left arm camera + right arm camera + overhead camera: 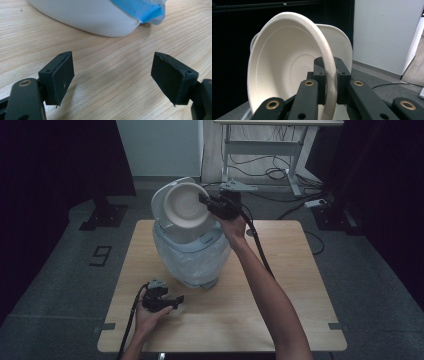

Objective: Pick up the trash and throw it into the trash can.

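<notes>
Dark curtains ring the wooden desk (280,285), where the right tool (329,82) pinches the rim of a pale bowl (284,67) held on edge just before the bin's (192,257) raised lid (161,202), while the left tool (112,77), spread wide, rests on the desk near the bin's base.

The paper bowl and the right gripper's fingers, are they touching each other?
Touching. In the right gripper view, the right gripper has its fingers pressed on both sides of the paper bowl rim, with no gap visible.
</notes>
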Tool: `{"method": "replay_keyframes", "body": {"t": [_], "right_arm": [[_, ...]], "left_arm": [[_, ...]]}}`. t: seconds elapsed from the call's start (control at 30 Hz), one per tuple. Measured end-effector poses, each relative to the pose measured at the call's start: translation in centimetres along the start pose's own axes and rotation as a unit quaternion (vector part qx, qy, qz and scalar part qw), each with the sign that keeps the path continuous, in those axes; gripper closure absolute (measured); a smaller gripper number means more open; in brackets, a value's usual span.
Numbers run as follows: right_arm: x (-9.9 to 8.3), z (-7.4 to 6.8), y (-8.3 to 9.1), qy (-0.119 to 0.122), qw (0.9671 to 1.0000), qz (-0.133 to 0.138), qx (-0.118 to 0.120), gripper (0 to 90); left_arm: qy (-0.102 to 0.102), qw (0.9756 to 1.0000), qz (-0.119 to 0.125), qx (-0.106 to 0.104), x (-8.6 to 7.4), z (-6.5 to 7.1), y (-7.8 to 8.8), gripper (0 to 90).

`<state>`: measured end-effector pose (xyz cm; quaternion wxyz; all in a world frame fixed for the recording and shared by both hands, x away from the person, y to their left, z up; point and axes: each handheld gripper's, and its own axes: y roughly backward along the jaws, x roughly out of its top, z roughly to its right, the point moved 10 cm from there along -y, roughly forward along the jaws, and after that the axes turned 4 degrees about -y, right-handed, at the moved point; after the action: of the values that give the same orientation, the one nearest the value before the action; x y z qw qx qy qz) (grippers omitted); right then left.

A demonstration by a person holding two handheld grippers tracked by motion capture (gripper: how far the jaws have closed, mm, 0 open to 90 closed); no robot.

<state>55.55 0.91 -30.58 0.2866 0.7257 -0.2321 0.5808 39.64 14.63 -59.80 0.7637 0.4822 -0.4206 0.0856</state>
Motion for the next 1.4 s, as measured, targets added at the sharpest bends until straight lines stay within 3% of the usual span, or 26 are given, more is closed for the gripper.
{"method": "replay_keyframes", "body": {"t": [0.13,0.17,0.2,0.23,0.27,0.3,0.4,0.5,0.53,0.6,0.63,0.7,0.73,0.77,0.87,0.9,0.93,1.0,1.07,1.1,1.23,1.27,1.3,1.33,1.4], "right_arm": [[-0.1,0.0,-0.3,0.004,1.0000,0.000,-0.001,78.8],[-0.4,0.0,-0.8,0.006,0.9999,-0.011,-0.004,52.0],[-1.0,-0.1,-1.2,-0.001,0.9993,-0.037,-0.001,41.7],[-1.0,-0.1,-1.2,-0.001,0.9993,-0.037,-0.001,41.7],[-1.7,0.0,-1.5,-0.004,0.9979,-0.065,-0.006,38.9],[-2.2,0.0,-1.2,0.016,0.9970,-0.072,-0.021,36.1],[-2.0,0.0,-0.3,0.009,0.9981,-0.059,-0.019,35.0],[-1.7,0.4,2.2,0.000,0.9989,-0.044,-0.016,34.5],[-1.7,0.4,2.2,0.000,0.9989,-0.044,-0.016,34.5],[-1.6,0.9,4.6,-0.006,0.9993,-0.034,-0.016,35.2],[-1.6,0.9,4.6,-0.006,0.9993,-0.034,-0.016,35.2],[-1.8,1.3,6.3,-0.009,0.9995,-0.027,-0.014,35.8],[-2.1,1.7,7.9,-0.011,0.9995,-0.023,-0.017,35.8],[-2.1,1.7,7.9,-0.011,0.9995,-0.023,-0.017,35.8],[-3.0,2.5,11.0,-0.016,0.9994,-0.020,-0.022,36.8],[-3.0,2.5,11.0,-0.016,0.9994,-0.020,-0.022,36.8],[-3.8,2.8,12.4,-0.015,0.9994,-0.019,-0.025,36.9],[-4.1,2.9,12.9,-0.016,0.9993,-0.020,-0.026,36.9],[-5.8,3.4,15.0,-0.021,0.9992,-0.018,-0.029,36.9],[-5.8,3.4,15.0,-0.021,0.9992,-0.018,-0.029,36.9],[-8.5,4.6,17.5,-0.027,0.9985,-0.018,-0.043,36.7],[-10.1,5.4,18.7,-0.034,0.9978,-0.019,-0.054,36.6],[-10.1,5.4,18.7,-0.034,0.9978,-0.019,-0.054,36.6],[-11.6,6.1,19.9,-0.042,0.9970,-0.018,-0.063,36.7],[-12.2,6.4,20.3,-0.047,0.9966,-0.018,-0.066,36.7]], "left_arm": [[0.001,1.0000,0.000,0.001,0.0,0.0,0.0,18.7],[0.000,1.0000,-0.001,0.001,0.0,0.0,0.0,18.7],[0.001,1.0000,0.000,0.001,0.0,0.0,0.0,18.7],[0.001,1.0000,0.000,0.001,0.0,0.0,0.0,18.8],[0.001,1.0000,0.000,0.001,0.0,0.0,-0.1,18.8],[0.001,1.0000,0.000,0.000,0.1,0.0,-0.1,18.8],[-0.004,1.0000,-0.002,-0.001,0.1,0.2,-0.2,18.8],[-0.005,1.0000,-0.002,0.006,0.0,0.0,-0.1,18.7],[-0.005,1.0000,-0.002,0.006,0.0,0.0,-0.1,18.8],[-0.003,1.0000,-0.001,0.008,0.0,-0.1,0.0,18.8],[-0.003,0.9999,0.000,0.010,0.1,-0.2,0.1,18.8],[-0.002,0.9999,0.002,0.013,0.1,-0.3,0.1,18.8],[0.000,0.9999,0.003,0.015,0.1,-0.3,0.1,18.8],[0.000,0.9999,0.003,0.015,0.1,-0.3,0.1,18.8],[0.000,0.9998,0.003,0.018,0.1,-0.3,0.2,18.9],[0.000,0.9998,0.003,0.018,0.1,-0.3,0.2,18.9],[-0.001,0.9998,0.002,0.018,0.1,-0.3,0.2,18.9],[-0.001,0.9998,0.002,0.018,0.1,-0.3,0.2,18.9],[-0.002,0.9998,0.003,0.018,0.2,-0.3,0.2,19.0],[-0.002,0.9998,0.004,0.019,0.2,-0.2,0.2,19.0],[0.002,0.9998,0.011,0.014,0.4,-0.2,0.3,19.1],[0.004,0.9998,0.016,0.013,0.5,-0.2,0.3,19.0],[0.004,0.9998,0.016,0.013,0.5,-0.2,0.3,19.0],[0.004,0.9998,0.017,0.012,0.5,-0.2,0.4,19.1],[0.006,0.9998,0.018,0.011,0.5,-0.2,0.4,19.1]]}}
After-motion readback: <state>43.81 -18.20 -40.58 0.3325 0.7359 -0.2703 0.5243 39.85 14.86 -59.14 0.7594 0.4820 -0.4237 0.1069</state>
